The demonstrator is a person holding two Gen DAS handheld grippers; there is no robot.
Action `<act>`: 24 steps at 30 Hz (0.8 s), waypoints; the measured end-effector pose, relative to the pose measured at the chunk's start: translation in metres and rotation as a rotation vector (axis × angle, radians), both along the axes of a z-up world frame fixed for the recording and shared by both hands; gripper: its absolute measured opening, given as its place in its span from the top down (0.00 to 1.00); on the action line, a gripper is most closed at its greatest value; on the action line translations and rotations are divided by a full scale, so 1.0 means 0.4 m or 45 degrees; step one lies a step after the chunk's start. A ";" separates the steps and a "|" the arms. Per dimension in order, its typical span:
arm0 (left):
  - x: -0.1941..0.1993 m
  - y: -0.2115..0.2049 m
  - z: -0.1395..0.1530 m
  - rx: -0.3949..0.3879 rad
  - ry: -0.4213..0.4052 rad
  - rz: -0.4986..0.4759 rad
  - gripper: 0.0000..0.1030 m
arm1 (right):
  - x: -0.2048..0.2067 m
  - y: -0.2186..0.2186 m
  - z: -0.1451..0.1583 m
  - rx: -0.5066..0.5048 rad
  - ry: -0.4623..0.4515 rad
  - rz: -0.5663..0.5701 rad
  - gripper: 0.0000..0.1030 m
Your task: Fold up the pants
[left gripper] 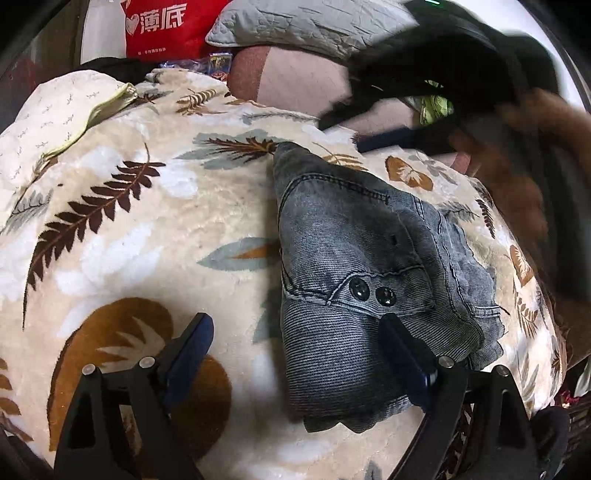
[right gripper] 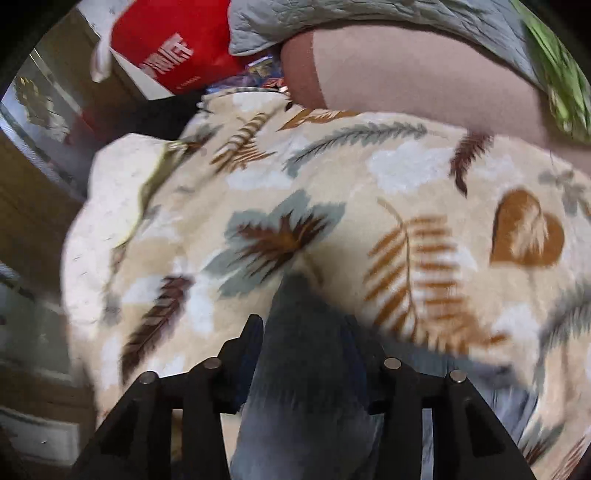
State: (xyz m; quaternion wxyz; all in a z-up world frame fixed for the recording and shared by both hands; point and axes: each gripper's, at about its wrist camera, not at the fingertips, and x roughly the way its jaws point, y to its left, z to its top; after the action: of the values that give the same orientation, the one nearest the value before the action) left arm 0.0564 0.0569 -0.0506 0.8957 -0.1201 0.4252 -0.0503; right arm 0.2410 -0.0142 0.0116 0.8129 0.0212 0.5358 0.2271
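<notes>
Grey-blue denim pants point(left gripper: 354, 266) lie folded in a compact bundle on a leaf-patterned cream blanket point(left gripper: 129, 229), two dark buttons facing up. My left gripper point(left gripper: 295, 332) is open just above the blanket; its right finger rests against the bundle's near edge and its left finger is over bare blanket. My right gripper point(right gripper: 306, 339) has its jaws close around a fold of the pants point(right gripper: 306, 387), which fills the gap between them. The right gripper also shows as a dark blurred shape in the left wrist view point(left gripper: 436, 99), beyond the bundle.
A grey quilted pillow point(left gripper: 314, 26) and a pink cushion point(left gripper: 295, 77) lie behind the blanket. A red bag point(left gripper: 159, 26) with white lettering stands at the back left. Wooden furniture point(right gripper: 33, 206) stands left of the bed.
</notes>
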 end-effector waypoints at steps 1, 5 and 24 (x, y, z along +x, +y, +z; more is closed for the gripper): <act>-0.001 0.000 0.000 0.000 0.000 0.003 0.12 | -0.019 -0.009 -0.005 0.006 0.010 0.011 0.54; -0.007 -0.005 0.002 0.019 -0.010 0.012 0.12 | -0.013 -0.044 -0.128 -0.010 0.178 -0.009 0.51; -0.058 -0.008 0.056 0.081 -0.038 0.067 0.12 | -0.267 -0.347 -0.147 0.523 0.230 -0.245 0.36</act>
State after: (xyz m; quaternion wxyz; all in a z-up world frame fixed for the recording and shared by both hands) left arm 0.0332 0.0536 -0.0283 0.9064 -0.1019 0.4097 -0.0151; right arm 0.1342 -0.1529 -0.0470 0.7583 0.2572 0.5444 0.2498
